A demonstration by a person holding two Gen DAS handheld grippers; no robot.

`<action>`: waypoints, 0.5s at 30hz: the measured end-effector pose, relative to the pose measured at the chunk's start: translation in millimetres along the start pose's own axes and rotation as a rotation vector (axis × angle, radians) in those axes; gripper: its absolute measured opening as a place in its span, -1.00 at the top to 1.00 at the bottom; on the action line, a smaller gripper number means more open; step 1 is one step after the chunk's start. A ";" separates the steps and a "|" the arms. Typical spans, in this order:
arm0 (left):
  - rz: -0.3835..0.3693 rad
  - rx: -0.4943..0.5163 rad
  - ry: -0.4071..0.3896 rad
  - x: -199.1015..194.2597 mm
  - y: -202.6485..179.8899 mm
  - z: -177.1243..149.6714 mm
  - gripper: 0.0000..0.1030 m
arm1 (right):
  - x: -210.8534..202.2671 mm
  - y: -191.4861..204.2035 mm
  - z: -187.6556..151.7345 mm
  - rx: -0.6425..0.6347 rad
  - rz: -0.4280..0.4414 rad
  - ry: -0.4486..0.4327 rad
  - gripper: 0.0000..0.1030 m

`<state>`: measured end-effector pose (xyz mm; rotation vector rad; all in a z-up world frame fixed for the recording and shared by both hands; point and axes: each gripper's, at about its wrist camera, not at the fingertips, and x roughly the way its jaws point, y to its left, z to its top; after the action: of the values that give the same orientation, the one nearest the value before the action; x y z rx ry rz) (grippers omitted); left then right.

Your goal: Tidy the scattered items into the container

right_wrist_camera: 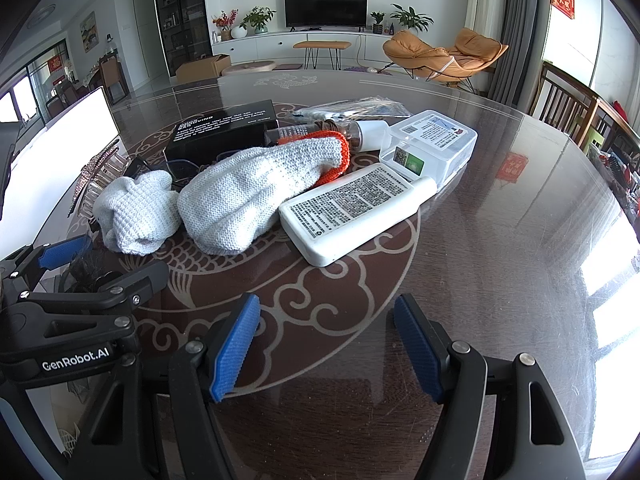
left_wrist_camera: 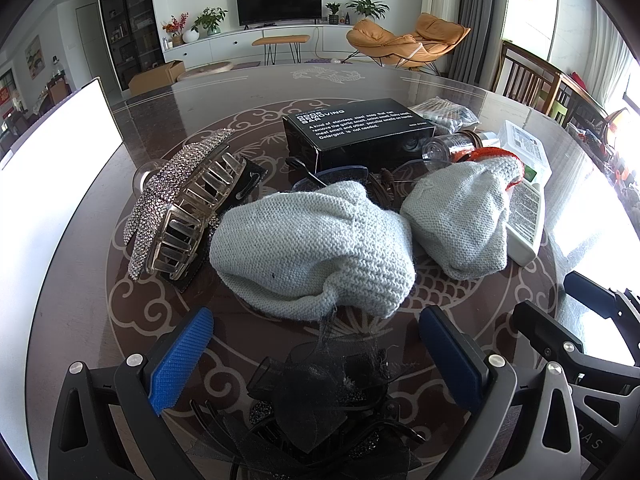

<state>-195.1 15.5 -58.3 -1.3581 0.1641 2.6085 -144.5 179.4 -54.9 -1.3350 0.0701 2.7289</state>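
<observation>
While the left gripper (left_wrist_camera: 316,356) stood wide open around the black bow (left_wrist_camera: 320,400), ready to grasp it, the right gripper (right_wrist_camera: 326,344) waited open, empty, near the gloves (right_wrist_camera: 240,196) heaped mid-table (right_wrist_camera: 500,220).

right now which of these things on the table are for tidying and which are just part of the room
For the job:
- two grey knit gloves
- rhinestone hair claw
- black mesh hair bow, between the left tool's open fingers
- black box
- white bottle
- clear plastic case
- small jar

Just lying about:
- TV
- orange lounge chair
- potted plants
</observation>
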 end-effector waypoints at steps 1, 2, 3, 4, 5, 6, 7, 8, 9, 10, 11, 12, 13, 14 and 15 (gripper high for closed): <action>0.000 0.000 0.000 0.2 0.0 0.2 -1.00 | 0.0 0.0 0.0 0.000 0.000 0.000 -0.38; 0.000 0.000 0.000 0.7 0.0 1.0 -1.00 | 0.0 -0.1 0.0 0.000 0.000 0.000 -0.38; 0.000 0.000 0.000 0.7 0.0 1.0 -1.00 | 0.0 -0.2 -0.1 0.000 0.000 0.000 -0.38; 0.000 0.000 0.000 0.2 0.0 0.3 -1.00 | 0.0 -0.1 -0.1 0.000 0.000 0.000 -0.38; 0.000 0.000 0.000 0.3 0.0 0.5 -1.00 | 0.0 0.2 0.0 0.000 0.000 0.000 -0.38; 0.000 0.000 0.000 0.4 0.0 0.6 -1.00 | 0.0 0.0 0.0 0.000 0.000 0.000 -0.38; 0.000 0.000 0.000 0.9 0.0 1.3 -1.00 | 0.0 0.0 0.0 0.000 0.000 0.000 -0.38; 0.000 0.000 0.000 0.7 0.0 1.0 -1.00 | 0.0 0.0 0.0 0.000 0.000 0.000 -0.38; 0.000 0.000 0.000 0.7 0.0 1.0 -1.00 | 0.0 -0.1 -0.1 0.000 0.000 0.000 -0.38; 0.000 0.000 0.000 0.4 0.0 0.6 -1.00 | 0.0 0.0 0.0 0.000 0.000 0.000 -0.38; 0.000 0.000 0.000 0.8 0.0 1.2 -1.00 | 0.0 -0.1 -0.1 0.000 0.000 0.000 -0.38; 0.000 0.001 0.000 0.0 0.0 0.1 -1.00 | 0.1 0.3 0.1 0.000 0.000 0.000 -0.38; -0.001 0.001 0.000 0.2 0.0 0.3 -1.00 | 0.1 0.7 0.2 0.000 0.000 0.000 -0.38; -0.001 0.001 0.000 0.3 0.0 0.5 -1.00 | 0.0 0.1 0.0 0.000 0.000 0.000 -0.38; -0.001 0.001 0.000 0.0 0.0 0.1 -1.00 | 0.0 -0.2 -0.1 0.000 0.000 0.000 -0.38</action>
<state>-195.2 15.5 -58.2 -1.3577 0.1647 2.6077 -144.3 179.6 -54.9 -1.3349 0.0702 2.7288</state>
